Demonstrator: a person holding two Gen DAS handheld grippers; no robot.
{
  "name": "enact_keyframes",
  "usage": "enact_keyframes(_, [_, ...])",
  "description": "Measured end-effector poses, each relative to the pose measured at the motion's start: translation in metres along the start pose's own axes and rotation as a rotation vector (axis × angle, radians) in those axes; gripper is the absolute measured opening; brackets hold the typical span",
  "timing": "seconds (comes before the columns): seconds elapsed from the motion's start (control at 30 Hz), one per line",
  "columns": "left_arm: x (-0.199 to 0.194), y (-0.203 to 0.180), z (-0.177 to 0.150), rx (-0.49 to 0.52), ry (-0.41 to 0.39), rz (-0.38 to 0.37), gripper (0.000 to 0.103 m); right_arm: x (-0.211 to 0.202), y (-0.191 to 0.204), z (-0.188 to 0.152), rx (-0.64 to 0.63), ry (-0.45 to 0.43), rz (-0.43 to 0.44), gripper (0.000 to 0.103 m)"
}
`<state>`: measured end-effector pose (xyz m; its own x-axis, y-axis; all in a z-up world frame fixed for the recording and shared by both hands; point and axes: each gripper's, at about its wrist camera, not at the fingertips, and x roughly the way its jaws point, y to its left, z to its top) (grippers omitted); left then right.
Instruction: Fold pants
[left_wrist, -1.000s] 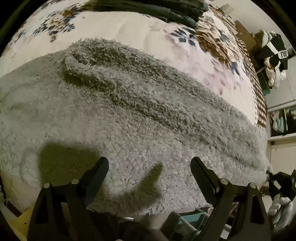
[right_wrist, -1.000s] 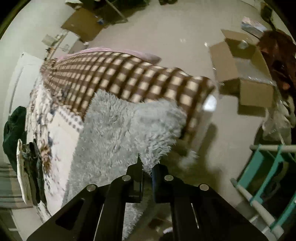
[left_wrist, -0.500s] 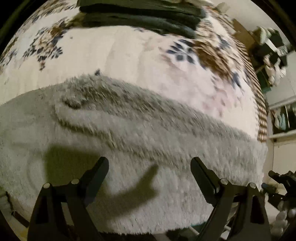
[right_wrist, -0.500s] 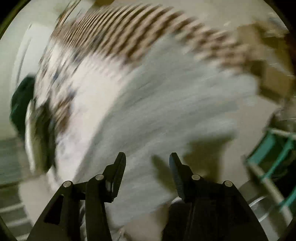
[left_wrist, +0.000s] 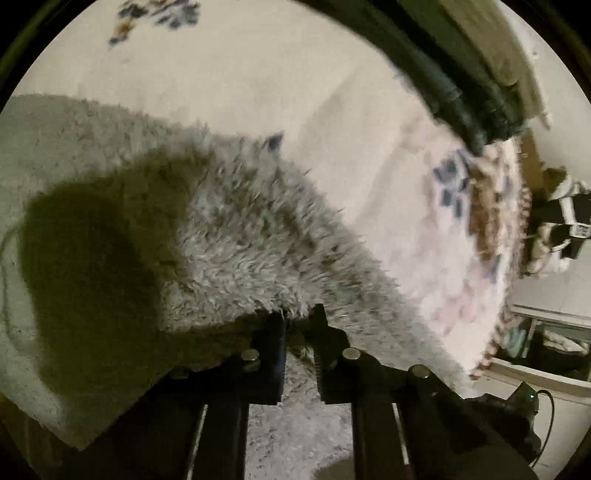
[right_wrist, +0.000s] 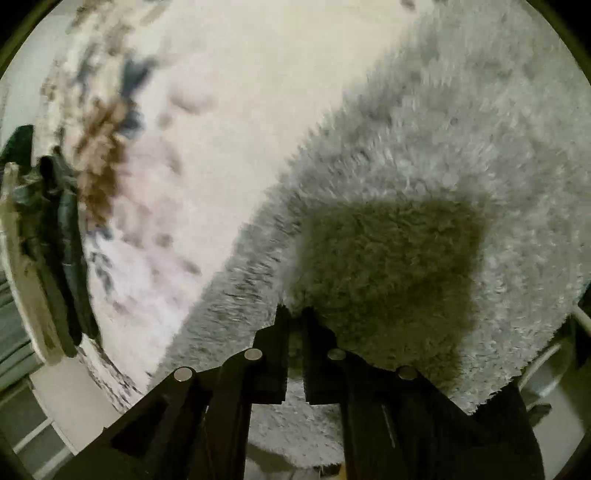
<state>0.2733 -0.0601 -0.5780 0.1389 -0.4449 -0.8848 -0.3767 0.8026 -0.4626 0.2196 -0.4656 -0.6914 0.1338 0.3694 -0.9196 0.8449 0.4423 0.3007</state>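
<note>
The fluffy gray pants (left_wrist: 236, 236) lie on the bed (left_wrist: 295, 92), which has a pale cover with flowers on it. Both tools have a hold of the pants now. The left gripper (left_wrist: 297, 317) has its jaws squeezed together on the near edge of the fuzzy cloth, and a flap of it lifts up off the layer below. In the left camera that lifted flap runs from the jaws out toward 9 o'clock, with a dark shadow on it. The right gripper (right_wrist: 293, 314) has its jaws pinched shut on the pants (right_wrist: 424, 184) too, right at their near edge, and the gray fluff spreads out toward 1 o'clock in that view. Some dark folded clothes (left_wrist: 469, 85) sit at the far side of the bed, at about 1 o'clock in the left camera. It looks like the fold is just starting: the edge is grabbed and coming up. Next, I think both hands need to lift together and carry this edge over toward 12 o'clock, across the rest of the pants. They should keep level so the fluffy cloth lands flat and the edges line up.
</note>
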Motion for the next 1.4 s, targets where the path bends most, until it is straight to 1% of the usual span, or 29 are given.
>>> enact_keyframes(0.13, [-0.013,-0.011,0.013,0.014,-0.046,-0.058,0.005,-0.014,0.009,0.003,-0.010,-0.043,0.031,0.004])
enact_keyframes(0.23, [-0.010,-0.024,0.030,0.053,-0.077,-0.049,0.005,-0.013,0.017,0.011,-0.014,-0.054,0.028,0.004])
enact_keyframes(0.3, [-0.009,-0.029,0.038,0.081,-0.068,-0.048,0.005,-0.010,0.021,0.016,-0.029,-0.049,0.023,0.004])
enact_keyframes(0.37, [-0.010,-0.037,0.039,0.120,-0.045,-0.057,0.007,-0.003,0.020,0.021,-0.048,-0.017,0.025,0.004])
enact_keyframes(0.4, [-0.011,-0.044,0.036,0.144,-0.025,-0.037,0.009,-0.002,0.019,0.021,-0.064,-0.003,0.023,0.006])
enact_keyframes(0.43, [-0.011,-0.047,0.032,0.158,-0.009,-0.025,0.019,0.000,0.020,0.022,-0.077,0.019,0.024,0.008])
enact_keyframes(0.47, [-0.012,-0.050,0.026,0.171,0.016,-0.027,0.027,-0.002,0.017,0.020,-0.081,0.035,0.038,0.013])
enact_keyframes(0.5, [-0.012,-0.052,0.020,0.177,0.040,-0.036,0.045,-0.007,0.015,0.016,-0.092,0.043,0.053,0.025])
enact_keyframes(0.53, [-0.012,-0.052,0.014,0.177,0.055,-0.038,0.062,-0.013,0.014,0.011,-0.116,0.051,0.073,0.032])
enact_keyframes(0.57, [-0.010,-0.053,0.007,0.174,0.074,-0.049,0.064,-0.019,0.013,0.004,-0.145,0.052,0.095,0.049])
enact_keyframes(0.6, [-0.006,-0.055,0.002,0.170,0.090,-0.047,0.064,-0.024,0.012,-0.002,-0.159,0.047,0.103,0.059])
enact_keyframes(0.67, [0.007,-0.057,-0.013,0.154,0.150,-0.050,0.064,-0.035,0.001,-0.013,-0.169,0.046,0.116,0.060])
enact_keyframes(0.73, [0.018,-0.063,-0.026,0.159,0.198,-0.055,0.064,-0.049,-0.021,-0.023,-0.140,0.021,0.140,0.060])
enact_keyframes(0.77, [0.026,-0.068,-0.036,0.185,0.218,-0.058,0.064,-0.059,-0.038,-0.028,-0.112,-0.012,0.133,0.060])
enact_keyframes(0.8, [0.030,-0.074,-0.043,0.216,0.221,-0.050,0.064,-0.066,-0.054,-0.032,-0.090,-0.048,0.122,0.060])
enact_keyframes(0.87, [0.035,-0.080,-0.052,0.282,0.208,-0.036,0.064,-0.086,-0.099,-0.037,-0.033,-0.130,0.076,0.060])
enact_keyframes(0.9, [0.042,-0.086,-0.055,0.328,0.193,-0.006,0.064,-0.093,-0.124,-0.037,0.003,-0.164,0.058,0.060])
enact_keyframes(0.97, [0.057,-0.091,-0.057,0.379,0.176,0.045,0.064,-0.103,-0.170,-0.034,0.085,-0.217,0.028,0.060])
enact_keyframes(1.03, [0.066,-0.093,-0.053,0.387,0.162,0.074,0.064,-0.108,-0.215,-0.028,0.151,-0.263,0.040,0.060])
enact_keyframes(1.1, [0.063,-0.096,-0.052,0.366,0.155,0.086,0.064,-0.109,-0.246,-0.019,0.186,-0.295,0.055,0.060])
enact_keyframes(1.13, [0.059,-0.099,-0.055,0.367,0.150,0.092,0.064,-0.108,-0.263,-0.013,0.202,-0.312,0.086,0.060])
enact_keyframes(1.17, [0.054,-0.102,-0.060,0.372,0.145,0.084,0.064,-0.103,-0.277,-0.005,0.215,-0.321,0.123,0.063])
enact_keyframes(1.2, [0.047,-0.105,-0.067,0.377,0.142,0.063,0.064,-0.099,-0.290,0.002,0.229,-0.324,0.157,0.063])
enact_keyframes(1.23, [0.045,-0.108,-0.073,0.381,0.141,0.051,0.064,-0.094,-0.302,0.010,0.249,-0.337,0.236,0.063])
enact_keyframes(1.3, [0.040,-0.115,-0.095,0.407,0.155,0.028,0.064,-0.088,-0.312,0.022,0.243,-0.375,0.333,0.063])
enact_keyframes(1.37, [0.043,-0.118,-0.110,0.428,0.180,0.025,0.071,-0.084,-0.312,0.033,0.221,-0.411,0.396,0.063])
enact_keyframes(1.4, [0.051,-0.118,-0.122,0.450,0.203,0.031,0.080,-0.085,-0.313,0.039,0.209,-0.433,0.422,0.063])
